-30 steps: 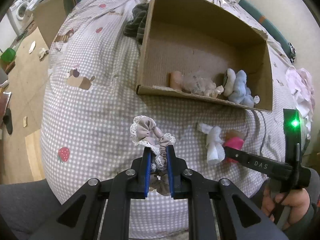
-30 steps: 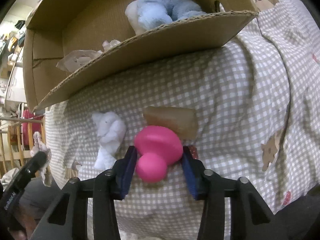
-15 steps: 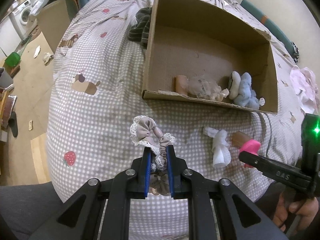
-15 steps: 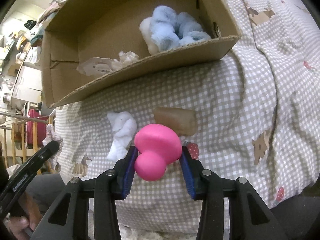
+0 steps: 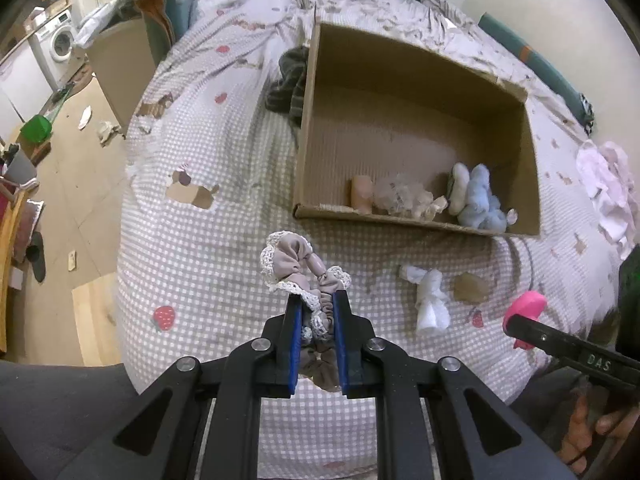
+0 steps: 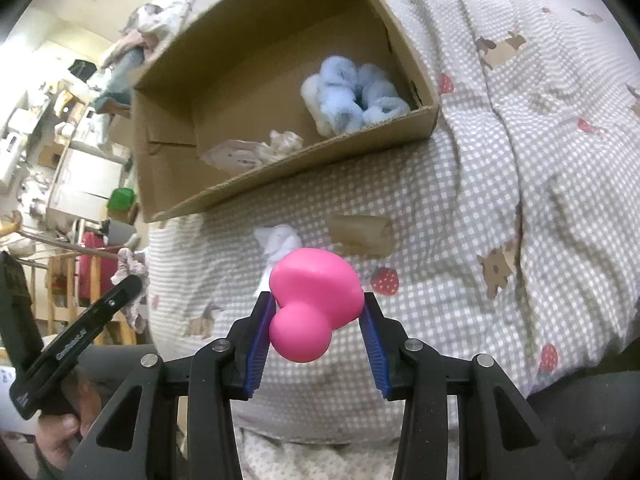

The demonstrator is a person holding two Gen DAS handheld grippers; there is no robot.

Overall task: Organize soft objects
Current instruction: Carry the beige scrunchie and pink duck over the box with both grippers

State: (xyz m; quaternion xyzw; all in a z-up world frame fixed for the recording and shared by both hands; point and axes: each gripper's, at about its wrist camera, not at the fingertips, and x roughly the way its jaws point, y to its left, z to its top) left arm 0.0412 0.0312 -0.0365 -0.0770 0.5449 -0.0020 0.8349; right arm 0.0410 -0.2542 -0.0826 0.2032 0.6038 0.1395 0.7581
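Between the blue pads of the left gripper [image 5: 317,300] a beige scrunchie [image 5: 298,270] with a white lace edge is pinched, its ruffled loop standing up past the fingertips above the checked bedspread [image 5: 208,256]. On the far side of the bedspread, the right gripper [image 6: 318,312] is closed on a pink mushroom-shaped toy [image 6: 314,300], the pads pressing the wide cap from both sides while the round stem points back toward the camera. Beyond both tools lies an open cardboard box [image 5: 412,68] on the bed. Along its near wall sit a pale blue plush toy [image 5: 480,200], a crumpled clear wrapper [image 5: 396,196] and a small peach-coloured cylinder [image 5: 361,194]. Outside the box, on the cover between it and the grippers, rest a white knotted cloth piece [image 5: 430,300] and, just beside it, a tan rounded block [image 5: 472,286]; neither touches the box. A dark striped garment [image 5: 288,84] is bunched against the box's left outer wall, and a green container [image 5: 36,128] stands on the floor at far left.
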